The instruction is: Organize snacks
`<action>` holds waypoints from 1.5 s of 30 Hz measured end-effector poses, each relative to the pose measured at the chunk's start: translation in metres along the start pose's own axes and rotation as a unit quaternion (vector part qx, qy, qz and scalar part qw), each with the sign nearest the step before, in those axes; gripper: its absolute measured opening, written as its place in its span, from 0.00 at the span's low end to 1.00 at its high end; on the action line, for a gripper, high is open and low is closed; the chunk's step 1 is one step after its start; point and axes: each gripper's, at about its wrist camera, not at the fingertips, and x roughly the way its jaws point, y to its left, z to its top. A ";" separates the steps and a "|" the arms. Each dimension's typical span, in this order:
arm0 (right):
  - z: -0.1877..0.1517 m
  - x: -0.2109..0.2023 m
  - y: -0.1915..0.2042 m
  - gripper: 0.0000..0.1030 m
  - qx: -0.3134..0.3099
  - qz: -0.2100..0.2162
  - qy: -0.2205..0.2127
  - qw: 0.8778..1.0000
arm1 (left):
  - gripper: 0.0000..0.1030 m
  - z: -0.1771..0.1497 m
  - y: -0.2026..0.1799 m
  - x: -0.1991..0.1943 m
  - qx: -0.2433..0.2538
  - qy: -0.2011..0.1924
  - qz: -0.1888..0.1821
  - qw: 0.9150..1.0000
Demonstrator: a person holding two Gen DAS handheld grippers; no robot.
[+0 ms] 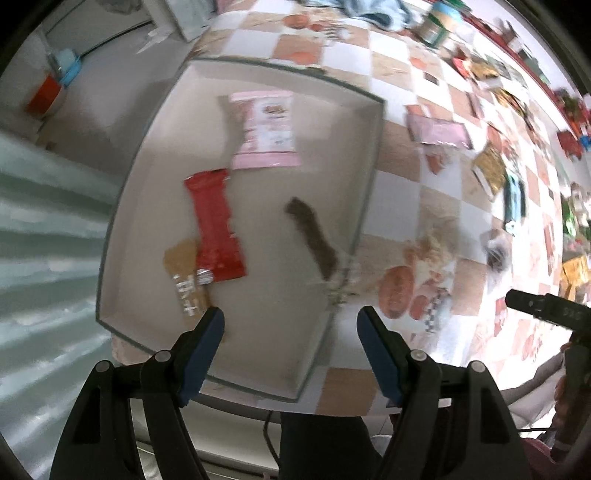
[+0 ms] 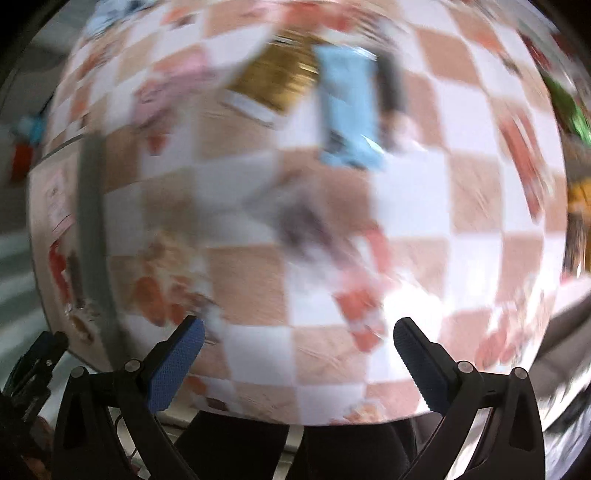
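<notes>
A shallow beige box [image 1: 373, 177] with a grey rim lies on the checked tablecloth [image 1: 399, 66]. Inside it are a pink packet [image 1: 267, 129], a red packet [image 1: 216, 225], a tan packet [image 1: 184, 273] partly under the red one, and a dark brown bar [image 1: 314, 236]. My left gripper [image 1: 291, 314] hangs open over the box's near end, with nothing between its fingers. The right wrist view is heavily blurred. My right gripper [image 2: 299, 325] stands wide open and empty above the cloth. A light blue packet [image 2: 347, 107], a gold packet [image 2: 280, 74] and a pink packet [image 2: 173, 85] lie beyond it.
Loose snacks are scattered over the cloth right of the box: a mauve packet [image 1: 439, 131], a gold one [image 1: 489, 170] and a teal one [image 1: 515, 201]. A jar [image 1: 439, 22] stands at the far edge. The box rim [image 2: 92, 229] runs down the left of the right wrist view.
</notes>
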 end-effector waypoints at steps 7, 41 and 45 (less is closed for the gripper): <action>-0.006 -0.006 -0.053 1.00 0.059 0.021 -0.004 0.998 | 0.77 0.011 -0.040 -0.008 0.047 -0.008 0.004 0.999; 0.098 -0.049 -0.179 1.00 0.015 -0.008 -0.061 0.998 | 0.77 0.127 -0.188 0.060 0.206 0.000 0.098 0.974; 0.116 -0.047 -0.180 1.00 -0.003 -0.013 -0.065 0.998 | 0.77 0.138 -0.195 0.074 0.218 -0.004 0.110 0.970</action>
